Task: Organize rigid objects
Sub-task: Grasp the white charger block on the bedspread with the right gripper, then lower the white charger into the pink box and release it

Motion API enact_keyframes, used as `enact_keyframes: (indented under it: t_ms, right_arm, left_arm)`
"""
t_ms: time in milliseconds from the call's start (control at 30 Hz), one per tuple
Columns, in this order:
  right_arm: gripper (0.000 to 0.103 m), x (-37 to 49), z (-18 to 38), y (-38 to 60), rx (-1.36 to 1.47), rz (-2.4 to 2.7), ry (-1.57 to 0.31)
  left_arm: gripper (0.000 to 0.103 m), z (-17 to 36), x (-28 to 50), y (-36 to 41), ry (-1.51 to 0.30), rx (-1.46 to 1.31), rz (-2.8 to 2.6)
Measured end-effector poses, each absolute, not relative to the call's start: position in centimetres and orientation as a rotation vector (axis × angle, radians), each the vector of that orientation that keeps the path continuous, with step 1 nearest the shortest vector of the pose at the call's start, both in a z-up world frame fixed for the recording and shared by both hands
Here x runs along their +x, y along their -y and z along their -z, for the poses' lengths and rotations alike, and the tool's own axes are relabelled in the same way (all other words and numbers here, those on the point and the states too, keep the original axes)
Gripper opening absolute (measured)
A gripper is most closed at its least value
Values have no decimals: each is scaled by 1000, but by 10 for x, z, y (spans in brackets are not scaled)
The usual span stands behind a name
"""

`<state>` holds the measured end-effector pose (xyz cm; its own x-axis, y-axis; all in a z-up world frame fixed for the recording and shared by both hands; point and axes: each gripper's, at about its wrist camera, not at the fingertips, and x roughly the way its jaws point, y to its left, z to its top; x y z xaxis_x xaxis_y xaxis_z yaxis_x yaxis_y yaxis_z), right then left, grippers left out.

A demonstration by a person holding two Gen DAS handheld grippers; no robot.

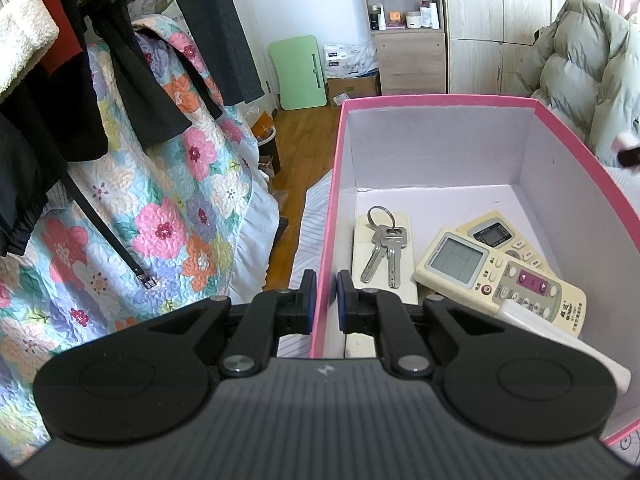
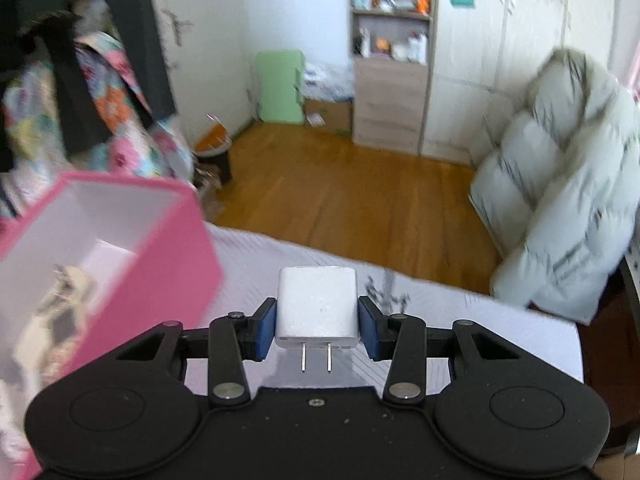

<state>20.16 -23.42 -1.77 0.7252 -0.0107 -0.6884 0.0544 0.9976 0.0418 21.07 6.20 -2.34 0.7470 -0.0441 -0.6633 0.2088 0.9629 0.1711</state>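
Right wrist view: the right tongs (image 2: 317, 328) grip a white charger (image 2: 317, 306) between their pads, prongs pointing back. The left tongs (image 1: 326, 300) are clenched on the pink box (image 1: 324, 264) wall.

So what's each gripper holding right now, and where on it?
The right gripper holds the white charger by its two flat sides, prongs toward the camera. The left gripper clamps the pink box wall.

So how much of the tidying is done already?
Partly done. The keys and two remote controls already lie inside the pink box. The left gripper is clamped on the box's wall. The right gripper holds a white charger plug beside the box, so it has yet to go in. Whether anything else is waiting, I cannot see.
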Motion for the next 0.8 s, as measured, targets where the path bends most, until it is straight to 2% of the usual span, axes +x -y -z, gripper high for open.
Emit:
enact_keyframes:
  t_ms: [433,667,800]
  right_arm:
    - [48,150,-64,184,46,-309,-650]
    - [48,173,-66,148,53,-457,-706]
    - [48,221,-52,120,-7,-475,-833]
  left_arm:
    - [9,23,211,-64,-718,246,145]
    - [9,23,212,-63,-724,255,143]
    - [9,23,213,-63,-724,255,143]
